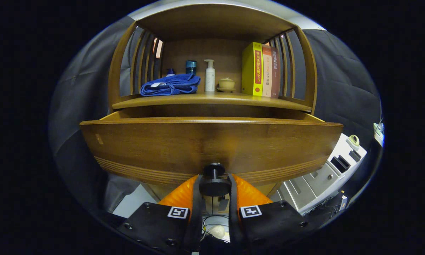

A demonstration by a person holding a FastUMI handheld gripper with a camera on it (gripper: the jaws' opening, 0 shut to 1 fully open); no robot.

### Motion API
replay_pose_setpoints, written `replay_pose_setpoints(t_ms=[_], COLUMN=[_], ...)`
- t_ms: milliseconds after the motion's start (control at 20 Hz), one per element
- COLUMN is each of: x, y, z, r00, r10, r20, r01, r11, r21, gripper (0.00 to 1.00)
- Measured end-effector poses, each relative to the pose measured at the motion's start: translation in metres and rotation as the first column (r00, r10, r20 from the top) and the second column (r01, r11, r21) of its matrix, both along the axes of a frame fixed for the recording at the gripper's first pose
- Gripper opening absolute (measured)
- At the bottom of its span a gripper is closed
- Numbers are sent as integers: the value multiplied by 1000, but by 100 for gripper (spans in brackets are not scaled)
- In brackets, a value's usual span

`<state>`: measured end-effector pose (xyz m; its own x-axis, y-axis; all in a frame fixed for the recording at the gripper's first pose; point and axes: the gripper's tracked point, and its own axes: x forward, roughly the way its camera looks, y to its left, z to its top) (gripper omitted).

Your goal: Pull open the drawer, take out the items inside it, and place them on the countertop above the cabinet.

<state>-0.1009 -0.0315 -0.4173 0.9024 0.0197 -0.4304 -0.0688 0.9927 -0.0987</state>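
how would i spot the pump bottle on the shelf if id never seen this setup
Start at the wooden cabinet, whose drawer knob sits between the hand-held gripper's fingers. On the countertop above the drawer, look between the folded blue towel and the small lidded ceramic pot. The pump bottle is the only tall, slim white item there, topped by a dispenser nozzle.

Vertical Chinese titles stand on the spines of three upright books on the shelf (212, 99): the yellow book (256, 69) has its title in a red panel, where the characters 法律 can be made out. The titles on the middle book (266, 71) and the dark red book (275, 72) are too small to read with certainty. Two square black-and-white coded markers (178, 212), without letters or numbers, sit one behind each of the fingers (179, 194) of the gripper (214, 187), which clamp the drawer knob (214, 173) from both sides.
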Motion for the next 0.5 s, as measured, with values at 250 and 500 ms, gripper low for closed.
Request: replay_pose_setpoints(t_ms=[250,500], x=[-14,-34], y=[1,1], z=[2,4], r00=[999,999], r10=[-28,-13], r20=[-18,-37], r01=[28,13], r11=[1000,1000], r21=[-6,-2], gripper=[40,40])
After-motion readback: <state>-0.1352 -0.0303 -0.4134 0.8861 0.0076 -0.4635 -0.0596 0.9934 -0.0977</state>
